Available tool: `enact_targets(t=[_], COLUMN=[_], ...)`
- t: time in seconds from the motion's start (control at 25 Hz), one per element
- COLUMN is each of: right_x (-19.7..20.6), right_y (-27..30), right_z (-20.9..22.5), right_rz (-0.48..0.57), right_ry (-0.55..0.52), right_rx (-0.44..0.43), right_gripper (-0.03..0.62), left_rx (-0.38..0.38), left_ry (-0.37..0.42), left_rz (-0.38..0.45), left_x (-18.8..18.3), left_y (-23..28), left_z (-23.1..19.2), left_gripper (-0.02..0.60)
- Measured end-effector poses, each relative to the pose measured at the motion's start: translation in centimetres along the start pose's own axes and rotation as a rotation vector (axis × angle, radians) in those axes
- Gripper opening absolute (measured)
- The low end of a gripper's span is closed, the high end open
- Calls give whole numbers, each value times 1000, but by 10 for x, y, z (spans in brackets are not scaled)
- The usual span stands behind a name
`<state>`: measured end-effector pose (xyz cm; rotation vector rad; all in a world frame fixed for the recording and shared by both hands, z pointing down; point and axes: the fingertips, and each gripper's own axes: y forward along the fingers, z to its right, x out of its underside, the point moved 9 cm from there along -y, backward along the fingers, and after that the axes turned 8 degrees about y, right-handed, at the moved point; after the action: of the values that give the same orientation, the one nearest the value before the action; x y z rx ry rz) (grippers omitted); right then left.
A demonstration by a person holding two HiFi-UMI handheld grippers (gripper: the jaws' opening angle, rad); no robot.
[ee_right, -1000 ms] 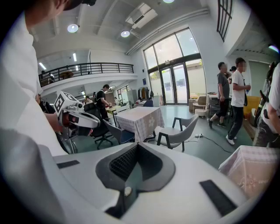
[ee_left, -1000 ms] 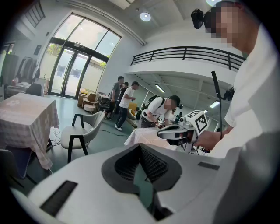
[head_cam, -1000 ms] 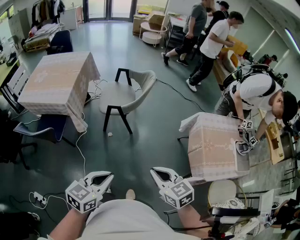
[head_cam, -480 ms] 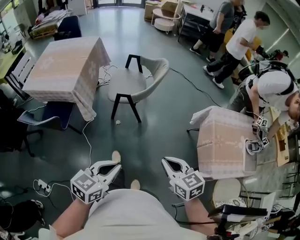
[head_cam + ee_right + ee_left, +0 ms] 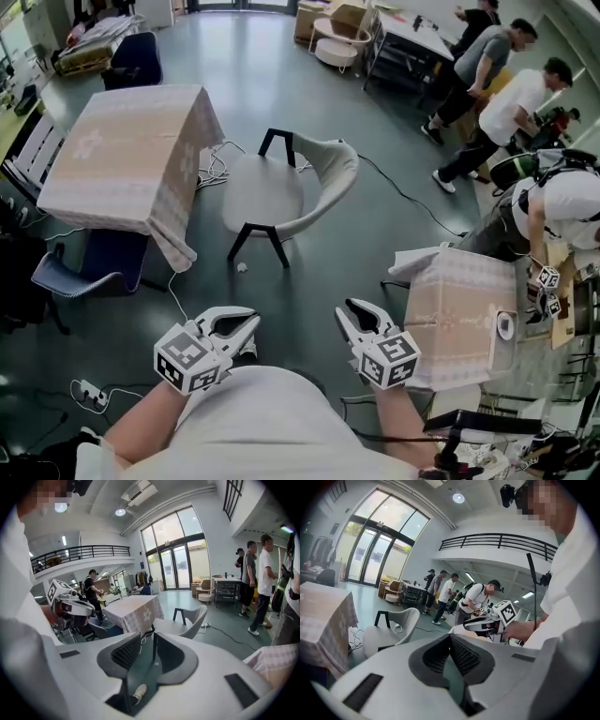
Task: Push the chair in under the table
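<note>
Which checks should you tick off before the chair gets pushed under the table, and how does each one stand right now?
1. Chair upright on its legs: ok.
2. Its seat faces the table, with the backrest on the far side: ok.
3. Floor between them free: not ok, cables lie there.
4. Tongs free: ok. The left tongs are shut on nothing and the right tongs are open and empty.
5. Tongs at the backrest: not ok, both are held apart from it.
6. Room under the table: cannot tell, the cloth hides it.
</note>
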<state>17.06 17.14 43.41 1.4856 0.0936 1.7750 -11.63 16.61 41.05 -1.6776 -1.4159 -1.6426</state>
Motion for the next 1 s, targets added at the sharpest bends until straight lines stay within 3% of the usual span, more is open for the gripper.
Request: enact_targets(t=[0.08,0.28,0.48,0.8,1.0], right_x=[-18,-57,-92,-154,-173], right_y=[25,81,136,252,329], right_z=[9,47,129,278,353], right_rz=[-1,-10,-42,-148,-239], right_ry=[16,55,126,182,198], right_rx=[32,97,125,121,142], right_gripper=[166,170,170,233,246], left_rx=[17,-2,-48,-202,-313], left_ry=[9,-4,-33,-104,-147], left_rz=[-6,-16,-7,-27,-47], left_x=[-9,-27,-44,-93,-112], left_y=[3,14,47,116,136], left_z=[-27,-88,-129,-183,-199], left_gripper=[11,11,11,11,11])
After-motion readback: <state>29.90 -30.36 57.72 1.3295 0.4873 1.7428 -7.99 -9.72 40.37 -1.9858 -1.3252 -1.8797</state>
